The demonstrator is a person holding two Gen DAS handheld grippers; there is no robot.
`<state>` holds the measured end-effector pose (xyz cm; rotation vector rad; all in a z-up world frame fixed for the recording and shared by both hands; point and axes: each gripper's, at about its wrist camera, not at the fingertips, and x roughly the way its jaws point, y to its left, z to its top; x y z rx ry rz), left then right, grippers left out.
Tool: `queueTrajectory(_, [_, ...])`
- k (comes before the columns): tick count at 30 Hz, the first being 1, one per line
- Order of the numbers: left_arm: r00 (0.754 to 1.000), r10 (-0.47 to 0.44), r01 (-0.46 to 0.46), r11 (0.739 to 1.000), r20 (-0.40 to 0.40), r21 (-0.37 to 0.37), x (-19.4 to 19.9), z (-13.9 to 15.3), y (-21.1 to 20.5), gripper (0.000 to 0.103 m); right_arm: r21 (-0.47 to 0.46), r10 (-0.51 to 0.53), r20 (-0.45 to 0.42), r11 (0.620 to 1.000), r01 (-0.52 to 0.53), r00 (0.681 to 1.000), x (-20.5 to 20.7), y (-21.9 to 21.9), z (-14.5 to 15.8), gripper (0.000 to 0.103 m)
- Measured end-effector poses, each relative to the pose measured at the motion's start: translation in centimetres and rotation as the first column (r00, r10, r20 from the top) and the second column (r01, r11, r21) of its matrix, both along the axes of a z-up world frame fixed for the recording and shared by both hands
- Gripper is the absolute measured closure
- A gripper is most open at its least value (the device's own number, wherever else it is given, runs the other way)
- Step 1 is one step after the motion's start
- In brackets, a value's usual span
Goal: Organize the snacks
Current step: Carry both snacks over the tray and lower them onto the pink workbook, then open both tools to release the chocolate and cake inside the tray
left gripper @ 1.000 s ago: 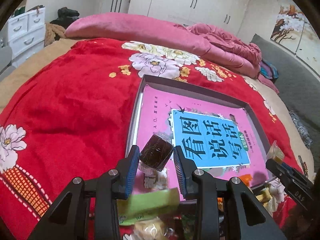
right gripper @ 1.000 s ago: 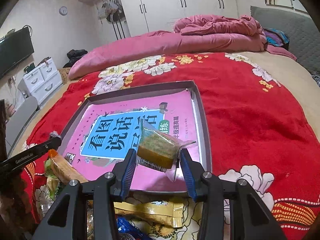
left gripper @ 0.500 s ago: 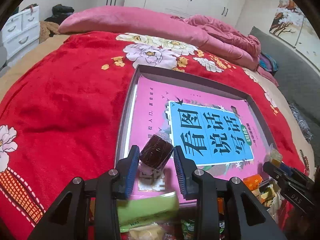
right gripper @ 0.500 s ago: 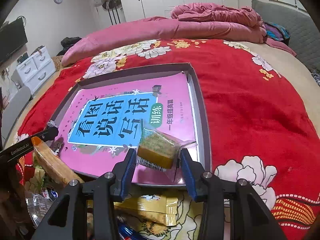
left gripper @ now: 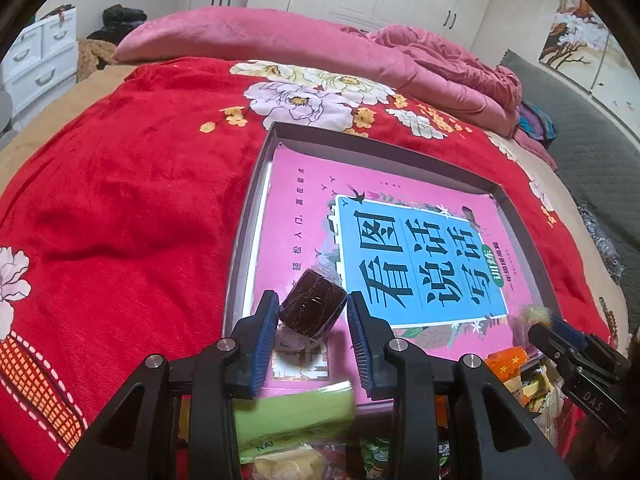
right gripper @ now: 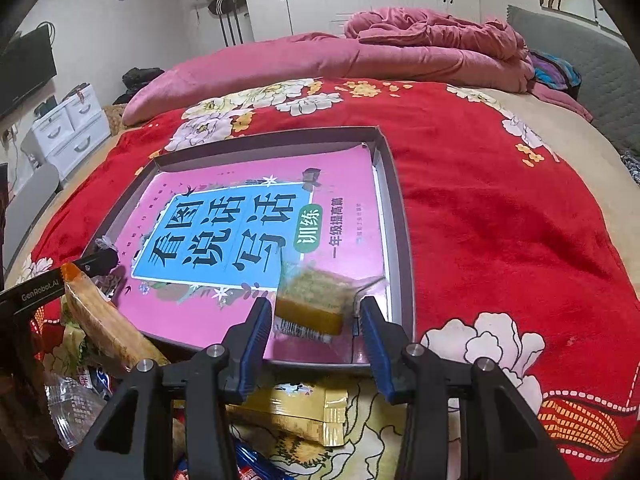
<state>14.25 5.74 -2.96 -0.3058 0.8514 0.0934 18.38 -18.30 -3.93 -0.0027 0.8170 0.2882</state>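
A grey tray [left gripper: 256, 184] lined with a pink and blue book cover lies on the red bedspread; it also shows in the right wrist view [right gripper: 396, 208]. My left gripper [left gripper: 312, 312] is shut on a dark brown wrapped snack [left gripper: 312, 306], held over the tray's near left corner. My right gripper [right gripper: 316, 312] holds a yellow-green wrapped cake [right gripper: 314, 300] between its jaws over the tray's near right corner; the cake looks blurred. The right gripper also shows in the left wrist view [left gripper: 560, 336].
A pile of loose snacks lies at the tray's near edge: a green packet [left gripper: 296, 408], gold packets [right gripper: 296, 412], an orange-tipped wafer pack [right gripper: 100, 320]. A pink duvet [left gripper: 320, 44] lies at the far side. White drawers [right gripper: 68, 124] stand left.
Both grippers have moved forward and down toward the tray, each with its snack. The tray looks larger and nearer in both views.
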Motion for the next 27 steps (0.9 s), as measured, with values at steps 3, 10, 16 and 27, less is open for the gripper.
queueTrajectory(3, [1.000,0.000,0.000,1.000,-0.001,0.000,0.0,-0.1,0.0,0.067,-0.003,0.000,0.000,1.000,0.000,1.000,0.0,0.0,0.0,0.057])
queueTrajectory(10, [1.000,0.004,-0.004,1.000,0.011,0.003,-0.1,0.1,0.0,0.060,0.013,-0.006,0.004,1.000,0.006,1.000,-0.1,-0.4,0.3,0.051])
queueTrajectory(16, [1.000,0.000,0.000,1.000,0.017,-0.001,-0.2,0.2,0.1,0.058,0.016,0.001,0.020,1.000,-0.001,1.000,-0.3,-0.4,0.5,0.047])
queueTrajectory(27, [0.999,0.005,-0.005,1.000,0.045,-0.016,-0.6,0.9,0.3,0.042,0.039,-0.007,0.059,0.999,0.005,0.998,-0.6,-0.8,1.2,0.039])
